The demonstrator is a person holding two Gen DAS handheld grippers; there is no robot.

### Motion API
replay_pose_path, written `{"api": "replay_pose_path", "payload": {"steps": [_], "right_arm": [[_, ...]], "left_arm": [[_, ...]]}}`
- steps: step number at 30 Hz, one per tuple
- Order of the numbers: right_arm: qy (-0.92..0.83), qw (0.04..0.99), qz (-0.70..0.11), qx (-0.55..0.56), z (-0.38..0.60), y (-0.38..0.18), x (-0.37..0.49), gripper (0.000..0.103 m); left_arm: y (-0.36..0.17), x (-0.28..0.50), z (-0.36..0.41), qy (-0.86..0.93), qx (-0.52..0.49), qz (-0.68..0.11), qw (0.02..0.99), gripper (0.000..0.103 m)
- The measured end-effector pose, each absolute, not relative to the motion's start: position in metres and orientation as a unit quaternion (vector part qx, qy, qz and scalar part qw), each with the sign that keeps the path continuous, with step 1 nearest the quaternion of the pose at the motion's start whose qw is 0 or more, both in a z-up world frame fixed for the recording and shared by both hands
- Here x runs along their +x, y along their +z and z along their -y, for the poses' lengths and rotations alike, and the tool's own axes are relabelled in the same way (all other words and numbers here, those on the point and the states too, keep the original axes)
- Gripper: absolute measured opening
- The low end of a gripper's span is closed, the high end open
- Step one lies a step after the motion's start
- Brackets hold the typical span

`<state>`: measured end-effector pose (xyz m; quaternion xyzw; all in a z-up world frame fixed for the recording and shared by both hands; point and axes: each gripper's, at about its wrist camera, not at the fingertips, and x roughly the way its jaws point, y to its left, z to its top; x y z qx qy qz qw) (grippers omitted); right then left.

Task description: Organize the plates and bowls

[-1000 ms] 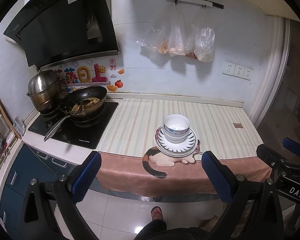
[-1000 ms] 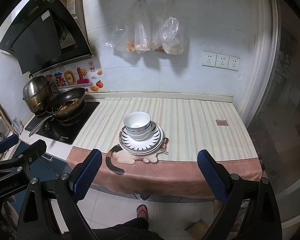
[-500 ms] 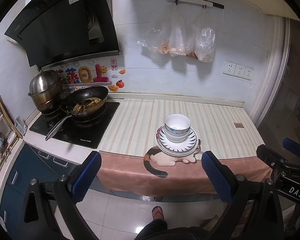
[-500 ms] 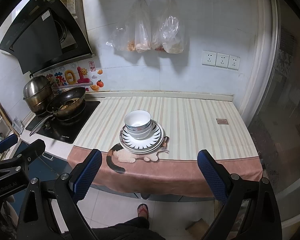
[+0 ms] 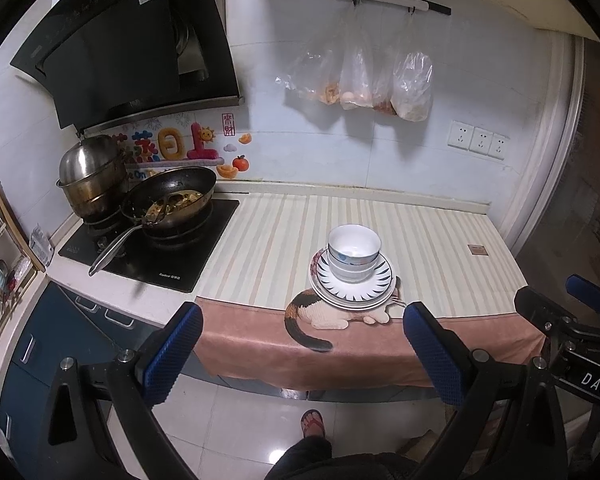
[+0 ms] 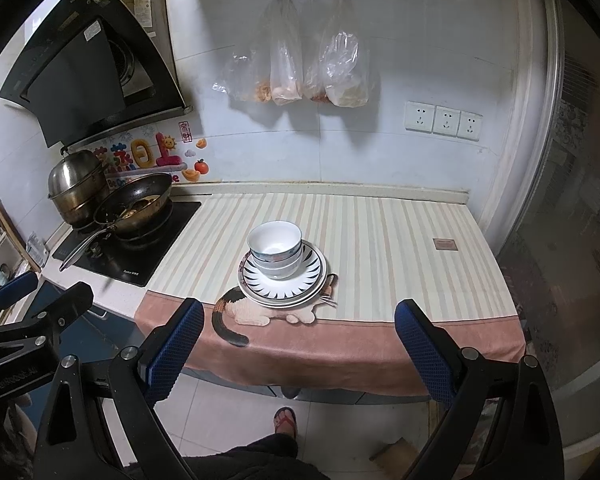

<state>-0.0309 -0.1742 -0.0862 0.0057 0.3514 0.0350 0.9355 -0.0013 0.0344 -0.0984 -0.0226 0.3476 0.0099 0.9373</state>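
A stack of white bowls (image 5: 353, 252) sits on a stack of plates (image 5: 376, 289) with a dark ray pattern, near the front of the striped counter. The bowls (image 6: 275, 248) and plates (image 6: 308, 282) also show in the right wrist view. My left gripper (image 5: 302, 350) is open and empty, held back from the counter's front edge, below the stack. My right gripper (image 6: 296, 344) is open and empty, at a similar distance. The right gripper shows at the right edge of the left wrist view (image 5: 580, 320).
A striped cloth with a cat picture (image 5: 328, 316) covers the counter and hangs over its front. A stove (image 5: 156, 248) with a frying pan (image 5: 172, 200) and a steel pot (image 5: 90, 172) stands at the left. Plastic bags (image 5: 364, 76) hang on the wall. A foot (image 5: 312, 424) is on the floor.
Both grippers have drifted slightly; the stack sits a little higher in both views. The bowls and plates have not moved.
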Motion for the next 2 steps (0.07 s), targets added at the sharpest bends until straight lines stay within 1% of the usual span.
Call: {"api": "replay_pose_path", "payload": {"steps": [2], "right_arm": [[0.037, 0.935, -0.354, 0.007, 0.1742, -0.0863, -0.0306, 0.098]], "left_arm": [[-0.1005, 0.0001, -0.0327, 0.008, -0.022, -0.350, 0.937, 0.103]]}}
